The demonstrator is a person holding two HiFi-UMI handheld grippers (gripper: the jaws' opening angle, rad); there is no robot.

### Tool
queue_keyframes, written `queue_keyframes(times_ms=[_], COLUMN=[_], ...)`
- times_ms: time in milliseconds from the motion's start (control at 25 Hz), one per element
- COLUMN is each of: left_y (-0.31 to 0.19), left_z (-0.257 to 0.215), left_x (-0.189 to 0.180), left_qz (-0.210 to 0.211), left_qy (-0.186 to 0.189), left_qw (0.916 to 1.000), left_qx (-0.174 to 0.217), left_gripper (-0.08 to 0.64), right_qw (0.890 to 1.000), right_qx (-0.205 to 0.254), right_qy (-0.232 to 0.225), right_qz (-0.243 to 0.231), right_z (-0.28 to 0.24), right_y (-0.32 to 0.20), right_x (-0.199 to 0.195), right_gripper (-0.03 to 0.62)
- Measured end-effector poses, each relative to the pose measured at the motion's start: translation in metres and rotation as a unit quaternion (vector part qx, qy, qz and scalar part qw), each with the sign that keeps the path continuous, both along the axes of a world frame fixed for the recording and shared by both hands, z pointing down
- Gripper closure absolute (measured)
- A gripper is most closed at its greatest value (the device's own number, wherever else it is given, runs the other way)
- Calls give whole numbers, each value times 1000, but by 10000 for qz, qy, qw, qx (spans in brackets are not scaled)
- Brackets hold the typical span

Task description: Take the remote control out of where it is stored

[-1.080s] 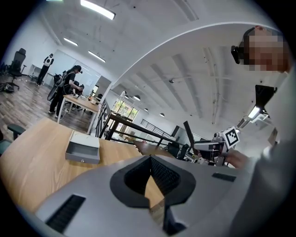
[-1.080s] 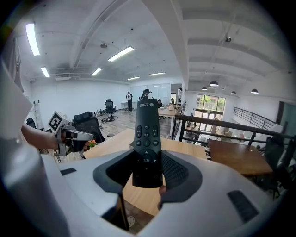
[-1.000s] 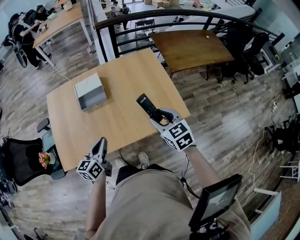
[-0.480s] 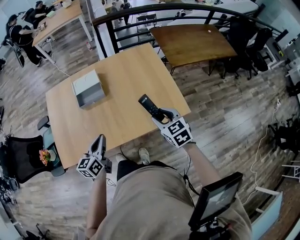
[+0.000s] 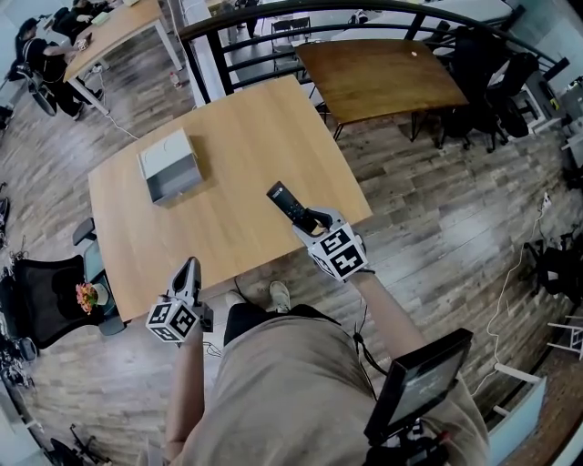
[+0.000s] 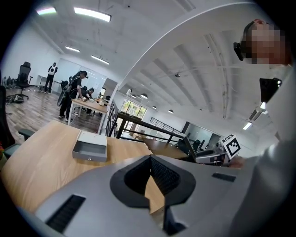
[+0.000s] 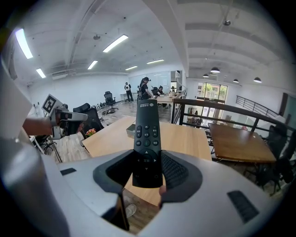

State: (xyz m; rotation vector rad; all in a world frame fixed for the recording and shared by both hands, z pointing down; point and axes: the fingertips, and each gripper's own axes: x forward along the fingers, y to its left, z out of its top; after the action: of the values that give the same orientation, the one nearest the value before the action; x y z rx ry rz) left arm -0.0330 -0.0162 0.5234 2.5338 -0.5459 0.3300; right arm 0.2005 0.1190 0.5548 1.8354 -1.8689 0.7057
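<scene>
The black remote control [image 5: 285, 202] is clamped by its lower end in my right gripper [image 5: 305, 218], held over the near right corner of the light wooden table [image 5: 237, 146]. In the right gripper view the remote [image 7: 146, 134] stands upright between the pads, buttons facing the camera, and my right gripper [image 7: 147, 173] is shut on it. A grey open drawer box [image 5: 169, 167] lies on the table's far left part, also seen as the drawer box [image 6: 89, 146]. My left gripper [image 5: 187, 271] hangs off the table's front edge, jaws together with nothing in them.
A dark brown table [image 5: 383, 77] stands behind a black railing [image 5: 273, 27] at the back right. A black chair [image 5: 41, 305] is at the left by the table's edge. People sit at a far table [image 5: 100, 32]. A screen [image 5: 414, 387] hangs at the person's waist.
The right gripper keeps its hold on the remote and has barely shifted. The left gripper has sunk slightly towards the person's body.
</scene>
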Motion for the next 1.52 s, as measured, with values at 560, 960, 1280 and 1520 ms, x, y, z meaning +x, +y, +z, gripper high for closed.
queue_keyframes(times_ms=[560,960,1280,1520], left_y=[-7,-28,-47,-55], left_z=[22,57,86,93], left_x=[-6,-52,-105,-121], left_qz=[-78,-323,-904,-1120], left_qy=[-325,-640,-865,-975], left_qw=[9994,9974,9915,9880], left_qx=[37,-95,-349,-425], left_gripper=[566,566,566,566], right_qw=[9985,9942,9880,9812], right_qx=[-525,-1030,-1450,-1832], right_qy=[-33,-183,-458,-563], right_qz=[-147,-249,-262,-218], right_z=[63,132,201,250], right_y=[-10,-41,-69,-77], right_x=[3,-16,-40,-46], right_gripper=[407,407,407,407])
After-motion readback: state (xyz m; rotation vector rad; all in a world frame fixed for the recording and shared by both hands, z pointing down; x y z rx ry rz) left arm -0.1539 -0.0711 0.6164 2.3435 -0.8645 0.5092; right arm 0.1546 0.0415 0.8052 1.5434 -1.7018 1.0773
